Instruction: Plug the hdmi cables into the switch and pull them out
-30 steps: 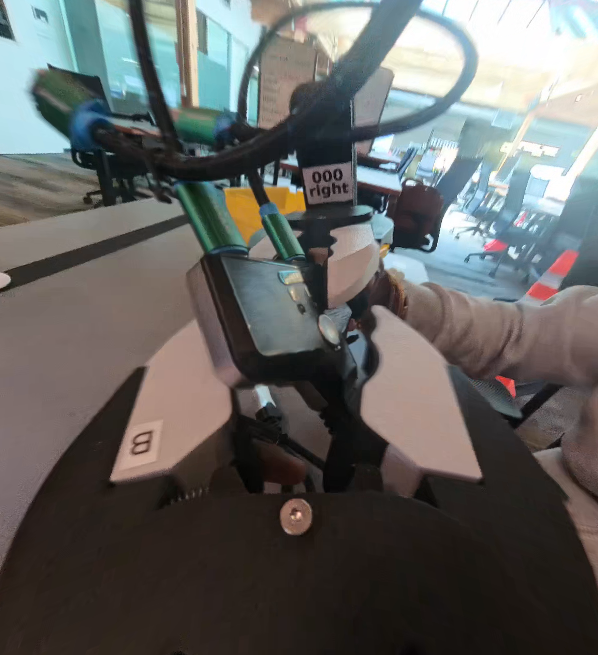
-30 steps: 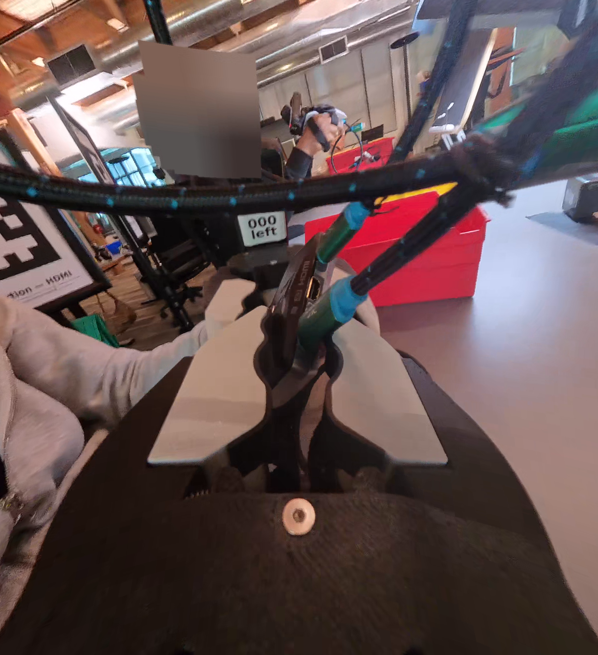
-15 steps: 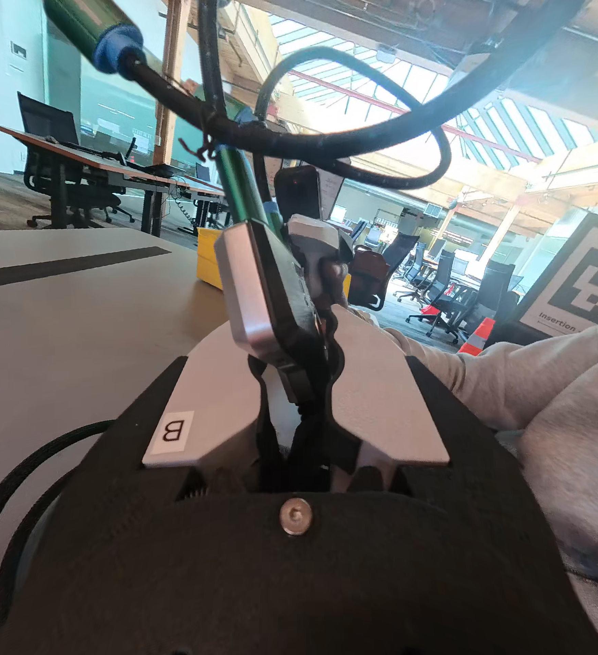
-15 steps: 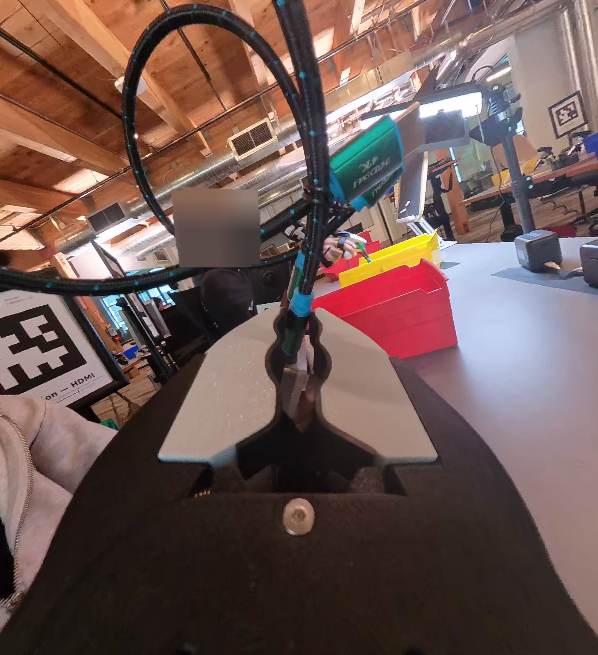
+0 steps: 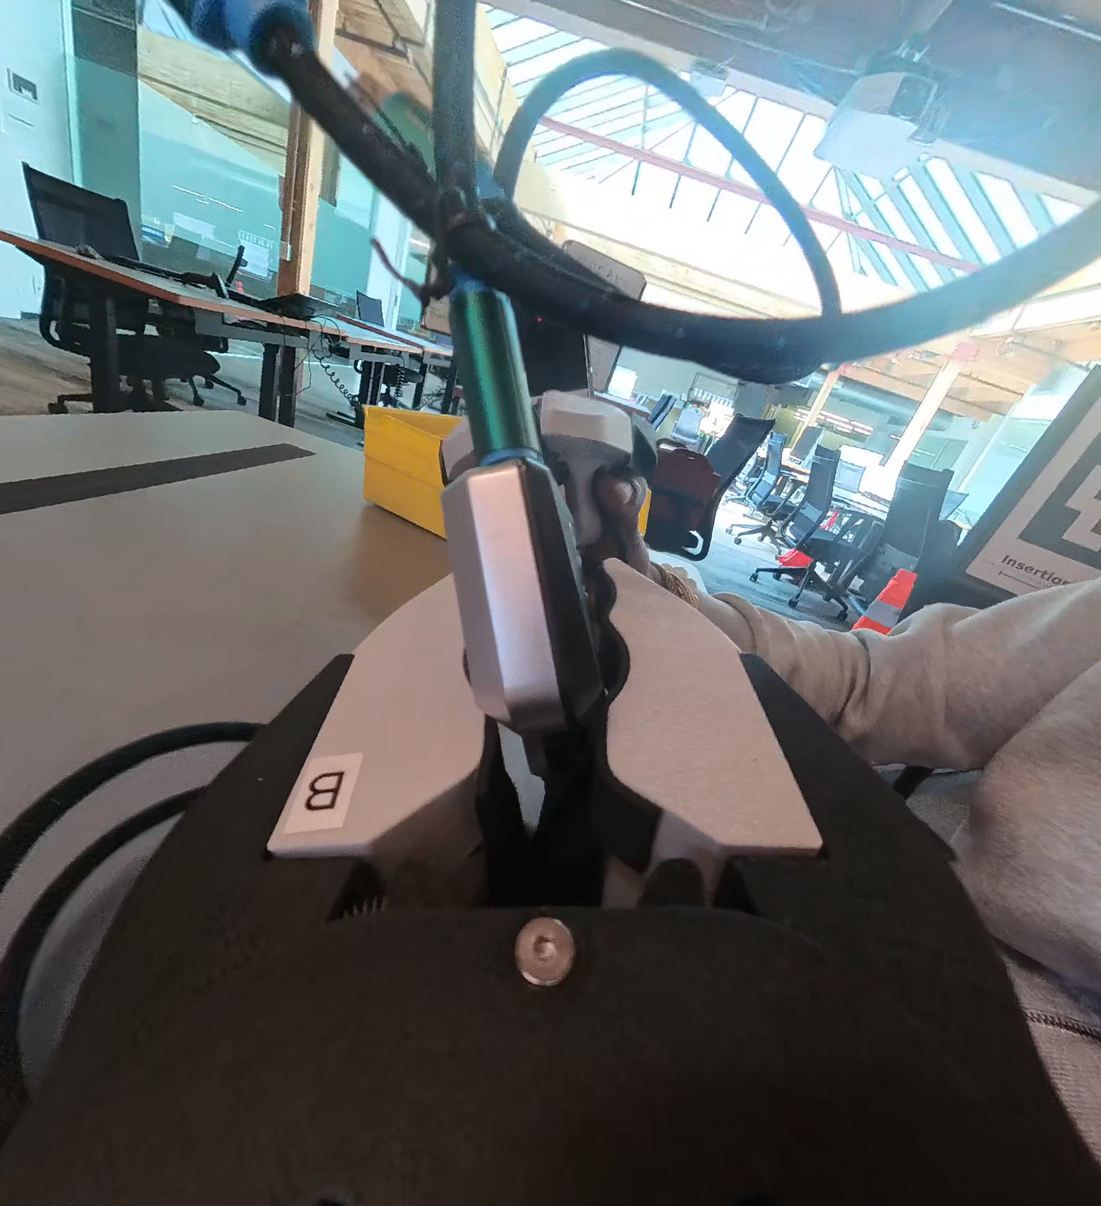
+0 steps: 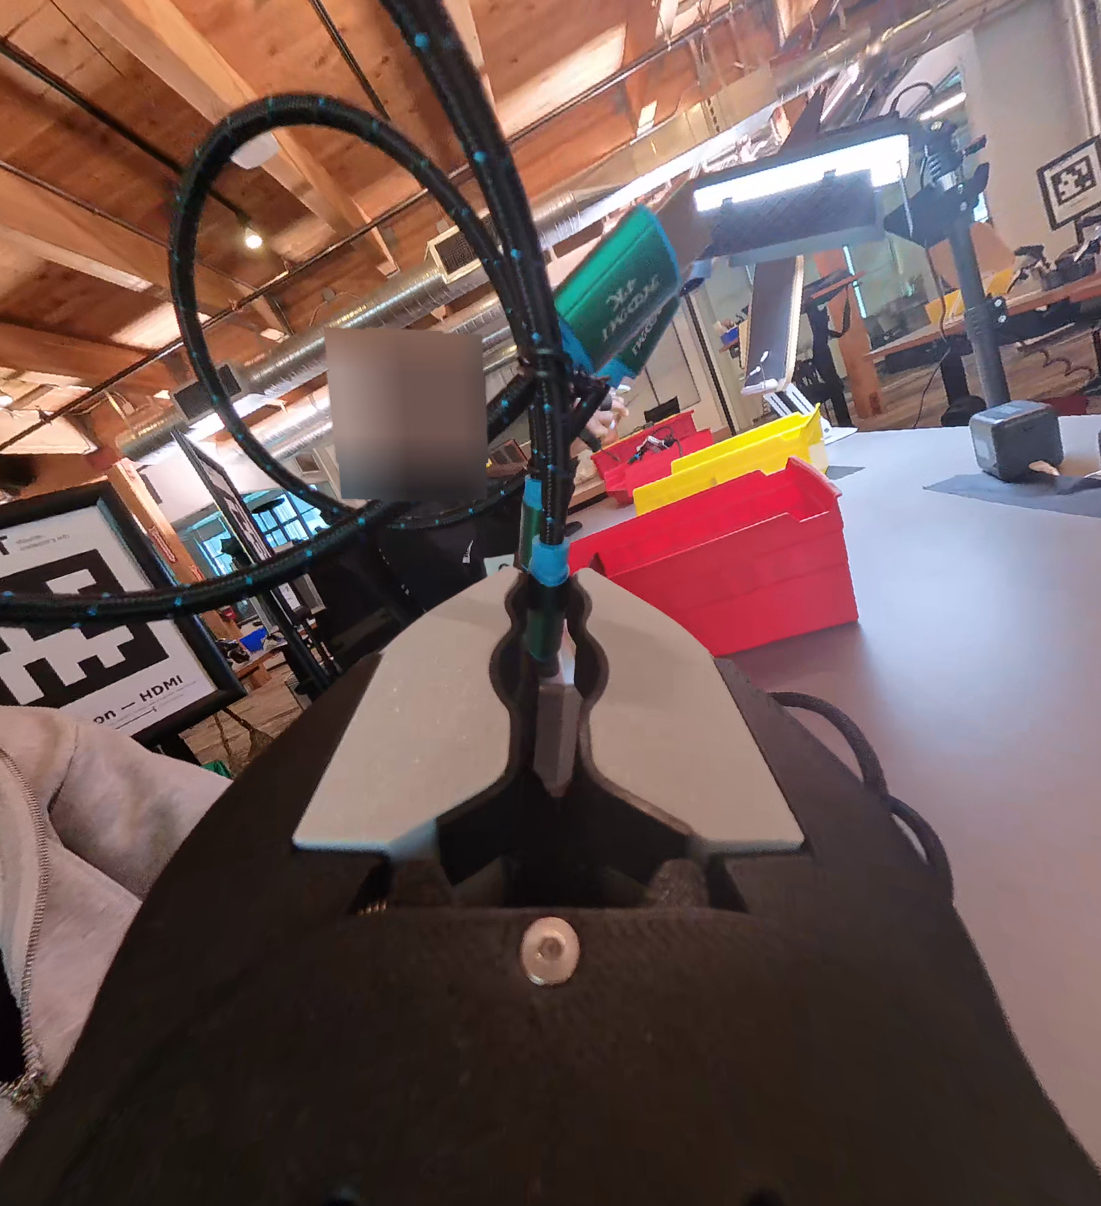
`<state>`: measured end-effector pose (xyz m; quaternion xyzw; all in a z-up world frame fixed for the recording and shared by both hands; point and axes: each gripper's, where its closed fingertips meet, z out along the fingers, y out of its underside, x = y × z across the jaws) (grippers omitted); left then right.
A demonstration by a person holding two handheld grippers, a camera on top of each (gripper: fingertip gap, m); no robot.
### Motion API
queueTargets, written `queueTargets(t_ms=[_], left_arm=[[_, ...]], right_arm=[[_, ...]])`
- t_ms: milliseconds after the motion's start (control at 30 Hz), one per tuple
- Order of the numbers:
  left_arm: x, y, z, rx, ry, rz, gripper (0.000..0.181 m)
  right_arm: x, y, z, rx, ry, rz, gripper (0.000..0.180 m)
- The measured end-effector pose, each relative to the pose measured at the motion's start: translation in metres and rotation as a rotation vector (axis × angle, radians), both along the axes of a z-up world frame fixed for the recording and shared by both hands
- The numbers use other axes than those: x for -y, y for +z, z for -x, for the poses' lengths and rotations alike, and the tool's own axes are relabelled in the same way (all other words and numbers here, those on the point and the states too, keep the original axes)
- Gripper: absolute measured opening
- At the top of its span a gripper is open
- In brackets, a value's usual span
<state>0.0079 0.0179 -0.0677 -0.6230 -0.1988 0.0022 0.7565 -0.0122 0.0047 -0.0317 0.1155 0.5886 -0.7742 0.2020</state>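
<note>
My left gripper (image 5: 534,587) is shut on the HDMI switch (image 5: 515,600), a silver and black box held edge-up above the grey table (image 5: 175,587). A green HDMI plug (image 5: 495,385) sits in the switch's top end. My right gripper (image 6: 544,587) is shut on that green plug (image 6: 542,620), with the switch's silver edge (image 6: 557,724) just below between its fingers. In the left wrist view the right gripper (image 5: 590,470) shows behind the switch. Black braided cables (image 6: 352,515) loop overhead. A second, loose green plug (image 6: 619,307) hangs in the air.
A red bin (image 6: 730,574) and a yellow bin (image 6: 750,450) stand on the table to the right, with black boxes (image 6: 1017,437) farther back. Another yellow bin (image 5: 404,470) is ahead. Marker boards (image 5: 1089,496) (image 6: 65,626) stand by. A grey sleeve (image 5: 926,652) reaches in. Cable (image 5: 78,783) lies on the table.
Both grippers have tilted upward with the switch and plug between them. The switch has turned from face-on to edge-on. The cable loops and the loose plug have swung up overhead.
</note>
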Motion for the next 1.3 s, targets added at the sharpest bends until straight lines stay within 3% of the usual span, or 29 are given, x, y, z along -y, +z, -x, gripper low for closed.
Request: queueTargets(t_ms=[33, 433, 467, 533, 567, 667, 833, 933, 1033, 1167, 1300], left_arm=[[0.0, -0.001, 0.0, 0.004, -0.004, -0.008, 0.026], [0.001, 0.006, -0.006, 0.02, -0.072, -0.109, 0.024], [-0.003, -0.006, -0.018, 0.012, -0.151, -0.037, 0.024], [-0.017, -0.031, -0.036, 0.015, -0.214, 0.111, 0.024], [-0.02, -0.024, -0.04, -0.022, -0.21, 0.084, 0.024], [0.001, 0.006, -0.023, -0.072, -0.075, -0.108, 0.024], [0.054, 0.039, -0.002, -0.081, 0.135, -0.401, 0.025], [0.058, 0.041, 0.001, -0.12, 0.202, -0.395, 0.025], [0.053, 0.032, 0.007, -0.088, 0.223, -0.353, 0.025], [0.042, 0.025, 0.007, -0.04, 0.167, -0.308, 0.025], [0.041, 0.025, 0.005, -0.066, 0.17, -0.287, 0.025]], right_arm=[[0.001, 0.0, 0.001, -0.002, -0.005, 0.006, 0.01], [0.003, 0.015, -0.002, -0.023, -0.049, 0.055, 0.012], [-0.015, 0.035, 0.016, 0.052, -0.128, 0.202, 0.01], [-0.099, 0.084, 0.062, 0.206, -0.253, 0.569, 0.01], [-0.125, 0.095, 0.066, 0.136, -0.313, 0.569, 0.011], [-0.13, 0.079, 0.056, -0.214, -0.533, 0.131, 0.012], [-0.171, 0.073, 0.065, -0.359, -0.881, -0.178, 0.011], [-0.236, 0.066, 0.075, -0.453, -1.247, -0.477, 0.011], [-0.328, 0.058, 0.064, -0.515, -1.649, -0.865, 0.011], [-0.433, 0.024, 0.035, -0.286, -1.85, -1.423, 0.012], [-0.485, -0.006, 0.025, -0.053, -1.79, -1.633, 0.011]])
